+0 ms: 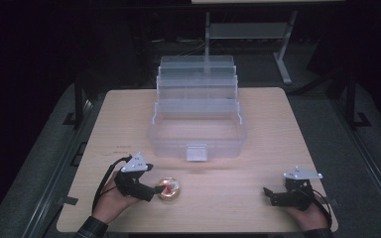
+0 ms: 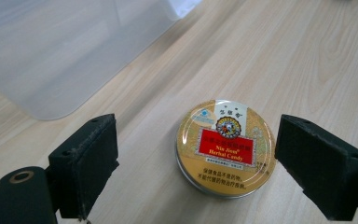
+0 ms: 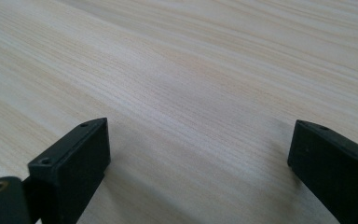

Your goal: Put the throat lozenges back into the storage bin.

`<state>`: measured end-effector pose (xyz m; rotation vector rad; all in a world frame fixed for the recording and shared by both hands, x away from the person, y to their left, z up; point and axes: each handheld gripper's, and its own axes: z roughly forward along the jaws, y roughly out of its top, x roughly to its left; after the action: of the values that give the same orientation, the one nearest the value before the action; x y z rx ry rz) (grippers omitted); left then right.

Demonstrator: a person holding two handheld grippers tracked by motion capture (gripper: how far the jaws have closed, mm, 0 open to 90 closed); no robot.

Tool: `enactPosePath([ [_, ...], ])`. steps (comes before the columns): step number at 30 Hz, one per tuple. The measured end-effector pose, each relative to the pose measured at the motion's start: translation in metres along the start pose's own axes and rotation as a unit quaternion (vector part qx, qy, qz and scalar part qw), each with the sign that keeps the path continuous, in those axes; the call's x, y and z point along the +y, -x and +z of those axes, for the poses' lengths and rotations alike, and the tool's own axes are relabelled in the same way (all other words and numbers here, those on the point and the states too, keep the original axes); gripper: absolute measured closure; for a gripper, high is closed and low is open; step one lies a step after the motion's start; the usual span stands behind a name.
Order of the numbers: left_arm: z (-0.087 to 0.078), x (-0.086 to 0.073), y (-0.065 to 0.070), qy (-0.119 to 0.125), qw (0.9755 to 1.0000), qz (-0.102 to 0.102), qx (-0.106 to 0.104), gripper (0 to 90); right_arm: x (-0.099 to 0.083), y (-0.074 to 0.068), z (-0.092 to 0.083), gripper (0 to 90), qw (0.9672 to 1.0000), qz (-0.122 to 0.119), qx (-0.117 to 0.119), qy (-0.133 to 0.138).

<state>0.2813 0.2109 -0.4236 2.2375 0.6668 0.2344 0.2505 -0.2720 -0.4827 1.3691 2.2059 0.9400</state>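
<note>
Your left gripper (image 2: 196, 163) is wide open around the candy tin (image 2: 226, 147), holding nothing; center it, then close. Right gripper (image 3: 198, 163) open, empty

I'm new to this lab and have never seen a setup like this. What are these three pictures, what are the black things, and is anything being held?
A person at a wooden table holds a two-jaw tool in each hand. The high view looks down from above; the other two come from cameras riding on each tool. The left hand-held gripper is open, its jaws on either side of a round gold candy tin, not yet gripping it. The right hand-held gripper is open over bare wood. A clear plastic storage box stands open behind the tin. Nothing is held.
</note>
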Motion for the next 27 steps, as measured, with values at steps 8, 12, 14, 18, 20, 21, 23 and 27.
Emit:
enactPosePath([
  [8, 0.012, 0.006, 0.005, -0.011, 0.9998, 0.010, -0.012, 12.7, 0.000, 0.000, 0.000, 5.0, 1.0000, 0.000, 0.000, 0.000],
  [12, 0.016, 0.008, 0.006, -0.018, 0.9996, 0.017, -0.015, 12.7, 0.000, 0.000, 0.000, 5.0, 1.0000, 0.000, 0.000, 0.000],
  [14, 0.018, 0.010, 0.006, -0.020, 0.9994, 0.021, -0.018, 12.7, 0.000, 0.000, 0.000, 5.0, 1.0000, 0.000, 0.000, 0.000],
  [18, 0.024, 0.014, 0.008, -0.028, 0.9991, 0.025, -0.022, 12.7, 0.000, 0.000, 0.000, 5.0, 1.0000, 0.000, 0.000, 0.000],
  [20, 0.027, 0.015, 0.008, -0.032, 0.9988, 0.028, -0.025, 12.6, 0.000, 0.000, 0.000, 5.0, 1.0000, 0.000, 0.000, 0.000],
  [21, 0.029, 0.017, 0.009, -0.034, 0.9987, 0.029, -0.027, 12.6, 0.000, 0.000, 0.000, 5.0, 1.0000, 0.000, 0.000, 0.000],
  [23, 0.031, 0.018, 0.008, -0.038, 0.9983, 0.033, -0.028, 12.6, 0.000, 0.000, 0.000, 5.0, 1.0000, 0.000, 0.000, 0.000],
  [27, 0.036, 0.019, 0.009, -0.051, 0.9974, 0.039, -0.031, 12.5, 0.000, 0.000, 0.000, 5.0, 1.0000, 0.000, 0.000, 0.000],
])
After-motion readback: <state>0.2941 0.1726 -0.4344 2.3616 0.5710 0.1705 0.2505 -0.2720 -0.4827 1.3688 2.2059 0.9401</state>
